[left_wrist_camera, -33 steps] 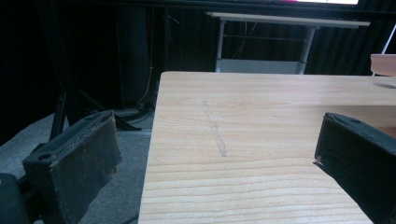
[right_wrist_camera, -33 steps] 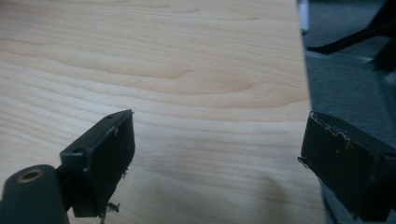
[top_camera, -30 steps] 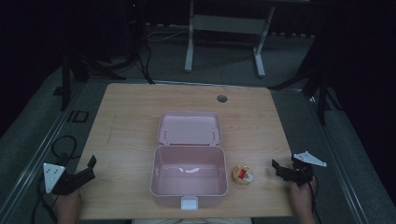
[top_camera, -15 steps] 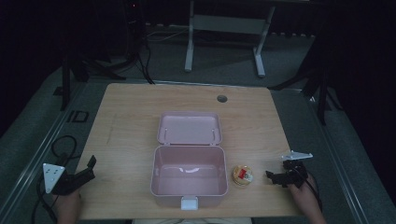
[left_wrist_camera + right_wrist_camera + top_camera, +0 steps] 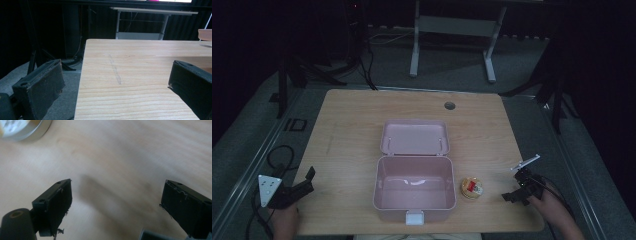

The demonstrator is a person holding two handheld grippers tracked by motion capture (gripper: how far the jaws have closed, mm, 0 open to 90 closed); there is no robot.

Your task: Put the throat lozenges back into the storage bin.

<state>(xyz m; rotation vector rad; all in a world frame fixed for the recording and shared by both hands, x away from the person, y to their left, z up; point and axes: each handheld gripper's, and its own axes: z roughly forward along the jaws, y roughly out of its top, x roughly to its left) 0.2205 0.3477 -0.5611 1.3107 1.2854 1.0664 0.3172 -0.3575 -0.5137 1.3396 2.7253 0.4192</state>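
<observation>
A: Right gripper [image 5: 515, 192]: jaws spread wide, holding nothing; it sits above the table [image 5: 347, 125], near the small round tin [image 5: 472, 188].

B: Left gripper [image 5: 304, 181]: jaws wide apart, empty, at the table's left edge; the tin lies just beside the open pink box [image 5: 414, 197].

box [image 5: 414, 192] centre-front on table [image 5: 347, 130] | tin [image 5: 472, 188] just right of box
</observation>
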